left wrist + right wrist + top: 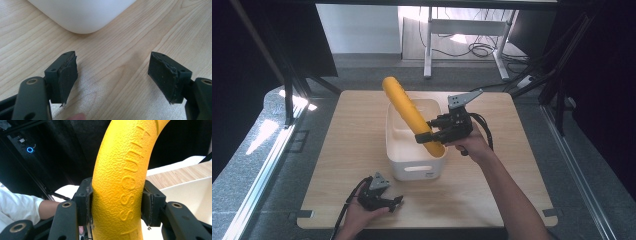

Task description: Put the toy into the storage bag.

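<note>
A long yellow banana-shaped toy (410, 114) with raised lettering slants over the white bin (414, 169), its lower end down near the bin's right wall. My right gripper (428, 135) is shut on it near that lower end; in the right gripper view both pads press the toy's (120, 195) sides. My left gripper (393, 202) rests on the table near the front edge, below the bin, open with nothing between its pads (68, 77). The bin's rounded corner (82, 15) lies just ahead of it.
The light wooden table (347, 145) carries just the bin. A person's forearms come in from the bottom edge. Dark frame posts stand at the left and right, and a desk leg with cables on the floor lies beyond the far edge.
</note>
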`<state>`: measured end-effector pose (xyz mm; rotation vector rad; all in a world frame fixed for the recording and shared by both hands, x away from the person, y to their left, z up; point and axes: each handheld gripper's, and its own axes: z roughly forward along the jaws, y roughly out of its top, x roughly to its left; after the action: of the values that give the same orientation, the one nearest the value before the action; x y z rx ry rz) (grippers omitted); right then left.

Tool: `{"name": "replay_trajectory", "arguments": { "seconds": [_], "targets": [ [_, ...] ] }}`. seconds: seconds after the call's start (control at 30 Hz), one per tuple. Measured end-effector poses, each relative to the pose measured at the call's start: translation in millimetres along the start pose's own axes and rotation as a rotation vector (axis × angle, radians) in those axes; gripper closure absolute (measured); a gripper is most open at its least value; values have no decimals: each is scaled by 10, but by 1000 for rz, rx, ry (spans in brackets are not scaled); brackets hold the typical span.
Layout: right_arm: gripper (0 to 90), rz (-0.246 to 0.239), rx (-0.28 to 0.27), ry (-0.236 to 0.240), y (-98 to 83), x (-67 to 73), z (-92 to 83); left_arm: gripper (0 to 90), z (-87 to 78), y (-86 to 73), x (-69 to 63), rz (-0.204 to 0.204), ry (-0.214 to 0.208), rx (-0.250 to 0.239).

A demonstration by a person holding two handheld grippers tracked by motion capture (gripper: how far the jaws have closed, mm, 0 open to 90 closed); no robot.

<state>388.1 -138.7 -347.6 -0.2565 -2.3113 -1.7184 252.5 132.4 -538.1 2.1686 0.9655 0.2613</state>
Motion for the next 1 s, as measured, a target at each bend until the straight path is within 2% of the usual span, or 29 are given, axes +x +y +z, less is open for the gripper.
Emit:
{"name": "replay_trajectory", "arguments": {
  "seconds": [0.2, 0.57, 0.73, 0.83, 0.9, 1.0],
  "targets": [
    [505, 17, 20, -1, -62, -77, 49, 237, 3, -1, 1, 0, 0, 1],
    [501, 31, 20, 1, -148, -142, 74, 237, 3, -1, 5, 9, -1, 6],
    [489, 35, 41, -60, -221, -184, 75, 237, -2, -1, 5, 8, -1, 4],
    [483, 36, 33, -77, -272, -202, 48, 237, -1, 0, 6, 7, -3, 4],
    [469, 16, 13, -102, -301, -196, 9, 237, 1, 0, 3, 8, -3, 5],
    [438, 6, 13, -122, -309, -188, -11, 237, 8, 1, -2, 11, -6, 9]
  ]
}}
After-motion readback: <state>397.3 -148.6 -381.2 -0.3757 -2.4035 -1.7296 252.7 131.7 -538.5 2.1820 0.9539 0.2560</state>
